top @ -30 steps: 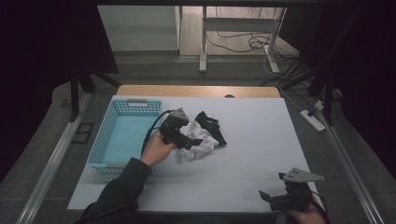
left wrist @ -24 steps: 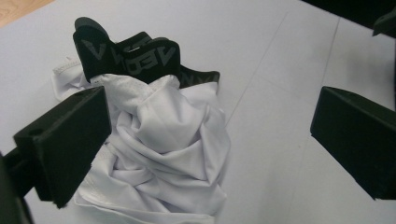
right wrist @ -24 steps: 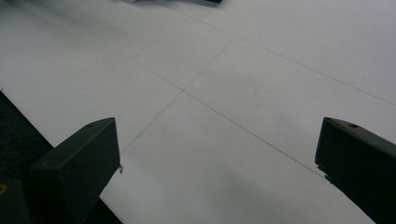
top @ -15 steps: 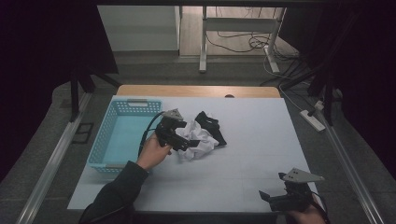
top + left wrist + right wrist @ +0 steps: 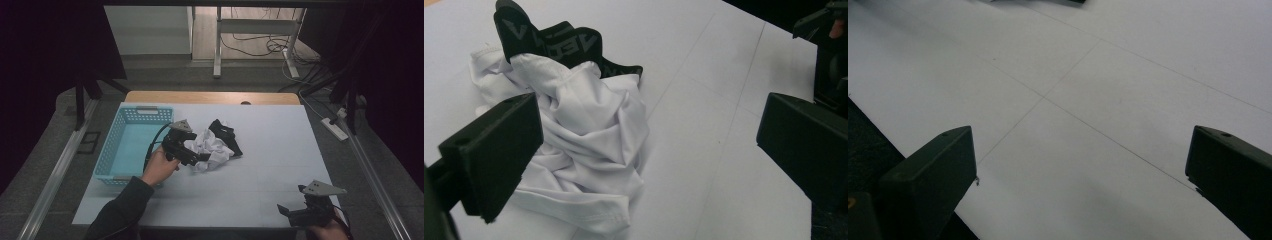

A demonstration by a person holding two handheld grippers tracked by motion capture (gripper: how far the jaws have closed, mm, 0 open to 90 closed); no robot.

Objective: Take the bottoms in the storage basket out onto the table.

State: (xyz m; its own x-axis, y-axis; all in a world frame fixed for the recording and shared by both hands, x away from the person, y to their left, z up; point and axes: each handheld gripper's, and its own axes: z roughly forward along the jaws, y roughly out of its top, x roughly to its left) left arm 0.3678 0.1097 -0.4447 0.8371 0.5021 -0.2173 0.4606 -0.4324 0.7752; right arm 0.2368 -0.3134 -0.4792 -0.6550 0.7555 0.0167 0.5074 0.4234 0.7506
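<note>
1. We see the left gripper at the left edge of the crumpled white garment, mid-table, held by the left hand.
2. In the left gripper view its jaws are spread wide; one jaw sits right against the white folds, the other is off over bare table. Nothing is pinched between them.
3. The garment has a black waistband with grey lettering, bunched on the far side of the heap; from above it shows as the dark strip on the pile's right and rear.
4. The blue basket sits just left of the left hand, on the table's left side; the garment lies outside it, near its right wall.
5. The right gripper is at the near right corner of the white table, well apart from the garment, grey plate on top.
6. In the right gripper view its jaws are spread over bare table, close to the near edge, gripping nothing.
</note>
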